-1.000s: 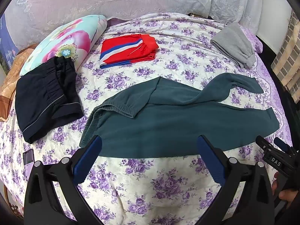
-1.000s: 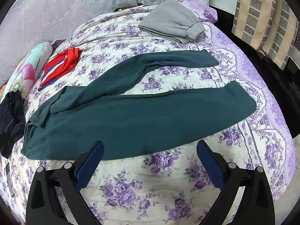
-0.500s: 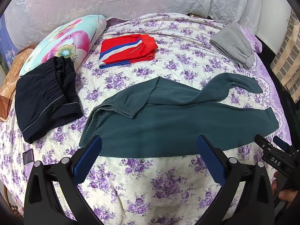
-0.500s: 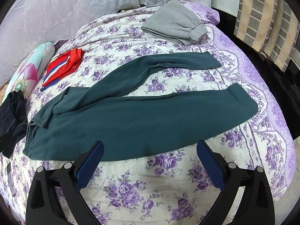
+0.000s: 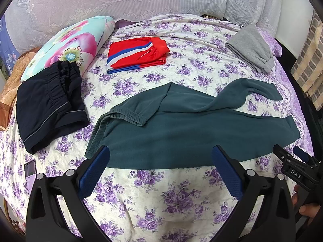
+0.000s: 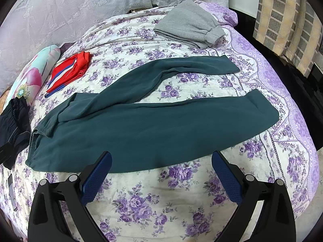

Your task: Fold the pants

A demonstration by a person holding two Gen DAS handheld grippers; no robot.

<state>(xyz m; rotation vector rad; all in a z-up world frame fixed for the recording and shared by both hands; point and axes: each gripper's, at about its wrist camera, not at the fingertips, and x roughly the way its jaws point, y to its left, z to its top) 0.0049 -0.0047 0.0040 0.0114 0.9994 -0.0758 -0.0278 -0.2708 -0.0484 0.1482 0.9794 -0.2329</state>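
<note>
Fold not started on the dark green sweatpants (image 6: 153, 129): they lie spread across the floral bedspread (image 6: 153, 199), waistband (image 5: 125, 117) at 9 o'clock, cuffs toward 3 o'clock. Near leg is flat and straight. Far leg (image 6: 181, 68) splays off toward 1 o'clock, well apart from the near one at the cuff end, and one corner of the waistband is flipped over

Left gripper (image 5: 160, 169) is spread wide and empty, hanging just short of the near hem, closer to the waistband end. Right gripper (image 6: 161, 171) is likewise released, nothing between the fingers, hanging at the near edge of the near leg around mid-length. No contact with fabric that I can see

Other items look already folded and parked: red striped shorts (image 5: 137, 55) at 11 o'clock, grey sweatpants (image 5: 250, 48) at 1 o'clock, black shorts (image 5: 48, 106) at 9 o'clock resting partly against the floral pillow (image 5: 68, 48). Phone (image 5: 30, 173) at the 8 o'clock edge

Remaining, my read: bring far leg over onto near leg, flatten waistband, then fold lengthwise sections cuff to waist. Basically everything is left on this pair
</note>
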